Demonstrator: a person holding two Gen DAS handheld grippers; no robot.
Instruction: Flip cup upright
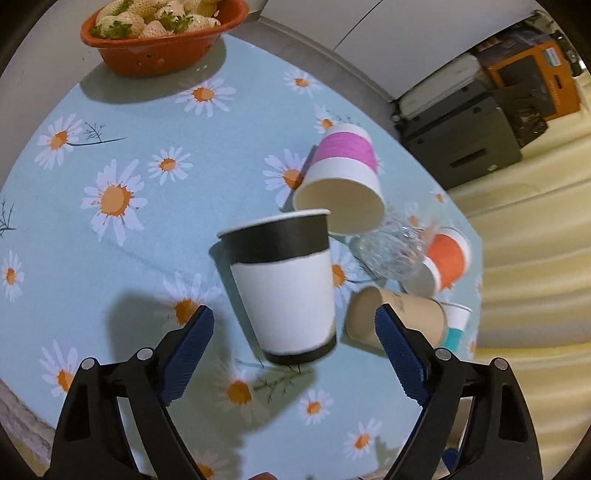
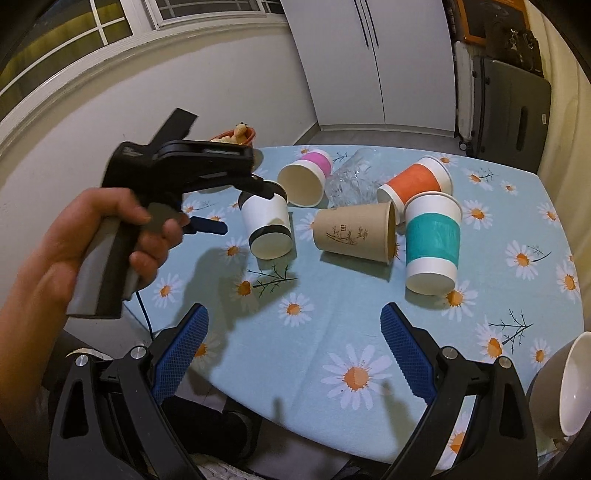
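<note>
A black-and-white paper cup (image 1: 286, 284) stands between my left gripper's (image 1: 295, 325) open blue fingers, rim up, tilted, its base just above or on the cloth. The fingers stand apart from its sides. In the right wrist view the same cup (image 2: 267, 225) hangs tilted below the left gripper (image 2: 236, 206), base toward the camera. My right gripper (image 2: 295, 328) is open and empty over the near table edge. A pink cup (image 1: 341, 184), a brown cup (image 2: 354, 230) and an orange cup (image 2: 415, 182) lie on their sides. A teal cup (image 2: 432, 245) stands rim down.
A clear glass (image 2: 349, 181) lies among the cups. A red bowl of pale strawberries (image 1: 162, 33) sits at the far table edge. A grey bowl (image 2: 565, 391) is at the near right. The daisy tablecloth (image 2: 332, 332) covers the table. Suitcases (image 1: 461, 140) stand on the floor.
</note>
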